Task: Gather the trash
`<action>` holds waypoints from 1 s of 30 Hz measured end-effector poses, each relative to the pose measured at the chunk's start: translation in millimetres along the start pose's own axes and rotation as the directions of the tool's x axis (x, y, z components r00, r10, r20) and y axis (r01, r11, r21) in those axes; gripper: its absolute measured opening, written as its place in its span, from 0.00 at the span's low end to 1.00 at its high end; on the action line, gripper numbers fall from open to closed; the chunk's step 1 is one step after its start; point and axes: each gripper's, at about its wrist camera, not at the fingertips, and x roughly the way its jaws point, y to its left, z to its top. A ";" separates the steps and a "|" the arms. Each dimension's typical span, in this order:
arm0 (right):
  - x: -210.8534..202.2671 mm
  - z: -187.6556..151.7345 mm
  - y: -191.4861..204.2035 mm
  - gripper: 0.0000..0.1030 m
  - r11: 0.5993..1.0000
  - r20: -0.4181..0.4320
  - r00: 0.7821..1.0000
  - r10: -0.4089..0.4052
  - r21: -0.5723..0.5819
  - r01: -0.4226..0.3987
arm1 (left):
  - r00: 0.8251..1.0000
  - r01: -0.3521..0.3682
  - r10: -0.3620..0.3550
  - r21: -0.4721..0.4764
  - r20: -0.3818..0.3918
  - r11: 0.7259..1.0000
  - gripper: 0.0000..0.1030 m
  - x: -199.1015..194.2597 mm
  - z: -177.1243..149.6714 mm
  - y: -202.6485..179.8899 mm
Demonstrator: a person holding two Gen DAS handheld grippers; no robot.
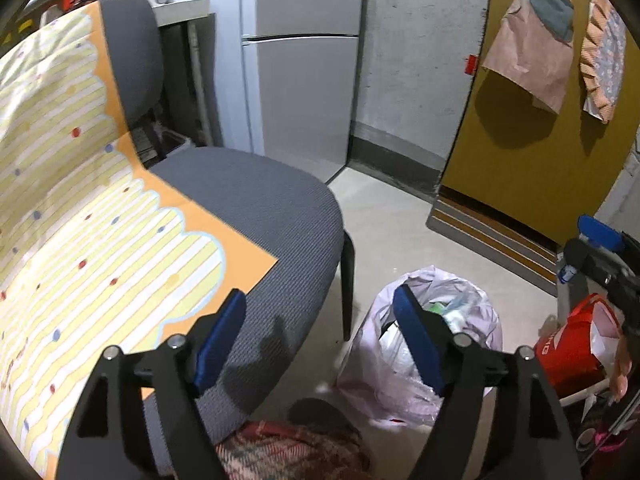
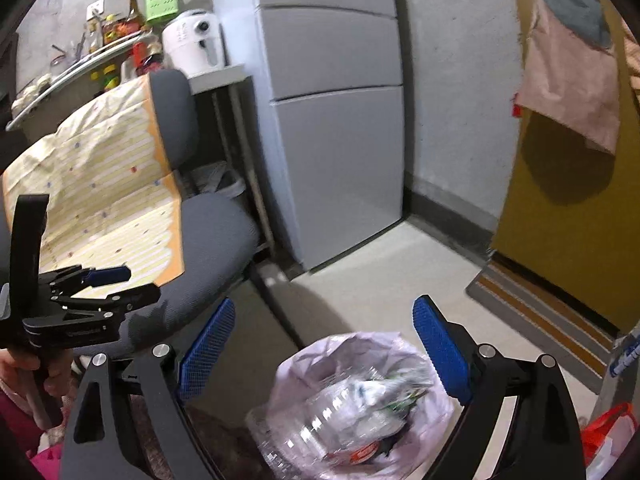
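Both grippers are hanging with their jaws spread wide and nothing between the blue, waffle-textured pads. The left gripper [image 1: 320,344] is hovering over the front edge of a grey chair [image 1: 256,216], its left pad above the woven seat fabric and its right pad lying across the view of the trash bag [image 1: 424,360] on the floor. A red plaid cloth [image 1: 288,452] is showing at the bottom edge beneath it.

The right gripper [image 2: 324,356] is hovering directly above the same trash bag [image 2: 352,404], which is sitting between and just below its two pads. The bag is thin, crinkled, pale lilac plastic, its mouth gaping open, packed with clear ribbed plastic containers, white wrappers and a scrap of red label. It is standing on the pale concrete floor [image 2: 380,272], just beside the chair's dark leg. To its right, a red paper bag [image 1: 572,348] with white lettering is standing near the bag.

From the right wrist view, the left gripper [image 2: 106,280] is showing from the side, held by a hand over the chair seat.

A yellow-striped, polka-dotted cloth [image 1: 80,208] with an orange scalloped border is draping over the chair's back and seat. Farther off, a smooth grey refrigerator [image 2: 332,120] is standing against a rough plaster wall, a white appliance [image 2: 192,42] is sitting on a counter beside it, and fabric pieces are hanging on a mustard-yellow door [image 1: 532,152].
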 end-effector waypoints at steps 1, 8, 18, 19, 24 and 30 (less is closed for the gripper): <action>-0.7 0.0 3.7 0.87 1.000 -0.014 1.000 0.015 -0.007 -0.015 | 1.000 -0.010 0.010 -0.004 -0.002 1.000 0.73 -3.3 -2.1 0.2; -7.5 5.5 27.7 0.88 0.997 -0.112 0.992 0.051 -0.052 -0.057 | 0.996 -0.090 0.090 -0.090 -0.006 0.992 0.87 -39.4 -16.8 15.5; -22.5 9.4 65.1 0.88 0.983 -0.154 0.983 0.101 -0.139 -0.123 | 0.957 -0.286 0.271 -0.196 -0.098 0.938 0.91 -85.2 -57.3 44.7; -24.3 8.7 70.5 0.88 0.980 -0.159 0.982 0.101 -0.156 -0.126 | 0.955 -0.294 0.277 -0.201 -0.108 0.934 0.92 -87.3 -60.6 46.5; -28.5 6.2 79.8 0.88 0.973 -0.182 0.979 0.089 -0.193 -0.124 | 0.939 -0.338 0.312 -0.229 -0.143 0.913 0.92 -97.1 -75.7 57.6; -32.8 6.4 85.8 0.88 0.966 -0.183 0.979 0.092 -0.221 -0.132 | 0.926 -0.375 0.343 -0.266 -0.161 0.888 0.92 -99.3 -79.4 70.8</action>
